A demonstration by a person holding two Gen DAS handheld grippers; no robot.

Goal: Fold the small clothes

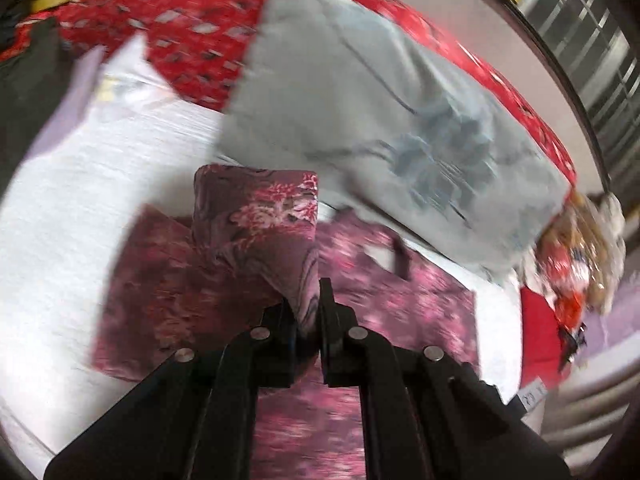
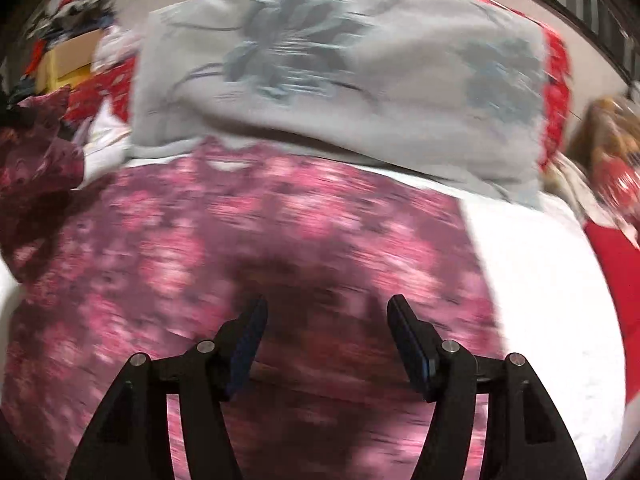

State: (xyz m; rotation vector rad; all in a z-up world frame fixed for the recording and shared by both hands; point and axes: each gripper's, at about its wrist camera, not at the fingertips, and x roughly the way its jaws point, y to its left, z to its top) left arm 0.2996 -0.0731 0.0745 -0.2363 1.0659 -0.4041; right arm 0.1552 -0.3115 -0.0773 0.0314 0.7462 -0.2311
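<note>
White bed sheet (image 2: 540, 280), grey floral pillow (image 2: 340, 80), left gripper (image 1: 310, 300) pinching maroon floral garment (image 1: 256, 216), right gripper (image 2: 326, 320) spread.

White-sheeted bed (image 1: 60, 216), grey floral pillow (image 1: 360, 112), pale wall (image 1: 500, 40), barred window (image 1: 592, 40).

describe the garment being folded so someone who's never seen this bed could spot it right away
Start at the white sheet covering the bed; behind it lies a pale grey pillow with dark flower prints. In front of that pillow lies the garment, spread on the sheet, one part pinched by the left tool. It alone is maroon with pink blossoms; the nearby fabrics are red, grey or white.
</note>
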